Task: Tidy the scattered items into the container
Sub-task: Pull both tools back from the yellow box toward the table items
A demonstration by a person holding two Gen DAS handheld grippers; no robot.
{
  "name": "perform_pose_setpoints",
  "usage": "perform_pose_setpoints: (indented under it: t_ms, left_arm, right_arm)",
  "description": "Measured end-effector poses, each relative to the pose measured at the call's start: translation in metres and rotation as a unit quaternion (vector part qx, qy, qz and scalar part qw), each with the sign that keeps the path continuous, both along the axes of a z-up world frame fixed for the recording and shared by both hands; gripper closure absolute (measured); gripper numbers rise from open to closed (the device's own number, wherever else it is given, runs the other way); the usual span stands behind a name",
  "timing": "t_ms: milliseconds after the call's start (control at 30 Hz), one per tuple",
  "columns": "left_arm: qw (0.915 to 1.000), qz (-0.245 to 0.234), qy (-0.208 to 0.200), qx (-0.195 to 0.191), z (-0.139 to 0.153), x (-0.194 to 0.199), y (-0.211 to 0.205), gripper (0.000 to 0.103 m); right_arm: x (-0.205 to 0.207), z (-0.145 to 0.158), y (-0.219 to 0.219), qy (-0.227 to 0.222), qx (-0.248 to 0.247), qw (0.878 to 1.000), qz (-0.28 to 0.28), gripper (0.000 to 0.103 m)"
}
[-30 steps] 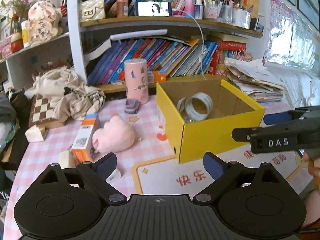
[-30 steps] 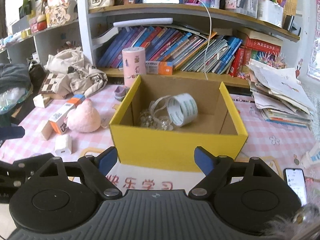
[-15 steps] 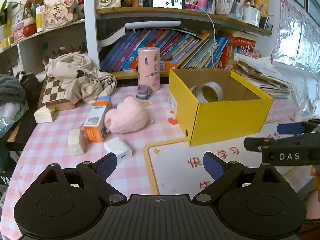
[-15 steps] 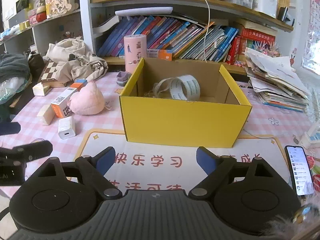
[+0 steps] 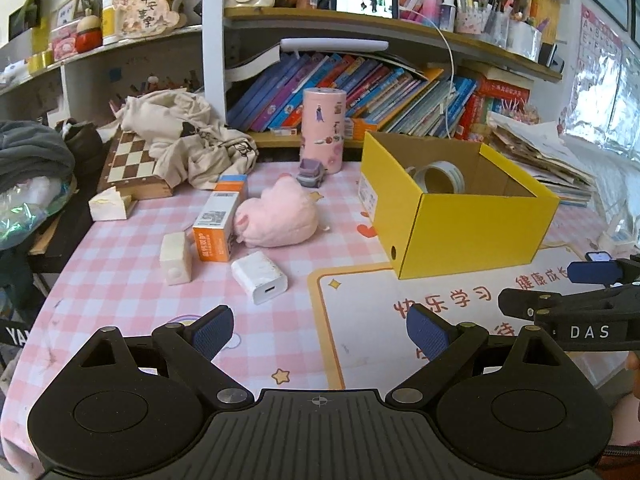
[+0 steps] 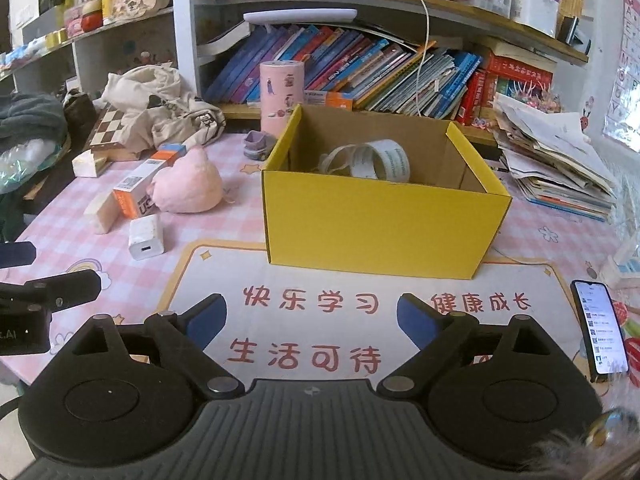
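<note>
Both grippers have backed away from the yellow box [image 6: 384, 232]. Left gripper [image 5: 320, 332] jaws released; right gripper [image 6: 312, 322] jaws opening, empty. Charger [image 5: 259, 277]: light, rigid, smooth; grasp its flat sides.

a: surface? 
b: table [image 5: 120, 280] under a pink-and-white checked cloth, a white printed mat [image 6: 312, 328] with red characters laid on its near part.

a: behind it?
b: white shelving [image 5: 212, 40] with yellowish wooden boards. lower shelf packed with leaning books [image 6: 360, 76]; upper shelf carries a propped phone [image 5: 366, 0] with a lit screen, a white cable hanging from it.

a: sides?
b: right, a loose stack of papers [image 6: 552, 168] beside a pale wall with a chart [image 6: 624, 80]. left, crumpled beige cloth [image 5: 180, 136] over a chessboard [image 5: 128, 164].

a: light?
b: soft, even.
</note>
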State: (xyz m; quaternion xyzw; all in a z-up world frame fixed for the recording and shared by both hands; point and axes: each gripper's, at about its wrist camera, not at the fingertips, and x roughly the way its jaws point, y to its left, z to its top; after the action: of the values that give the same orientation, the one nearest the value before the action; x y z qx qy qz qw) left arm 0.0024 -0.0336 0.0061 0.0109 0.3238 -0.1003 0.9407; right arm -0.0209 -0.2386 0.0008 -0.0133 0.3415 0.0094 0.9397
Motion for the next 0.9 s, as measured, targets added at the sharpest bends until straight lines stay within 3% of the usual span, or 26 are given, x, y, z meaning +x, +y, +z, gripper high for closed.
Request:
perform_pose_setpoints:
  t_ms: [900]
  left_arm:
    - [0.9998,0.016,0.010,-0.001,-0.005,-0.011,0.013,0.007]
  right_arm:
    - [-0.004,-0.006,0.016,0.013,-0.002,1.000,0.028,0.009]
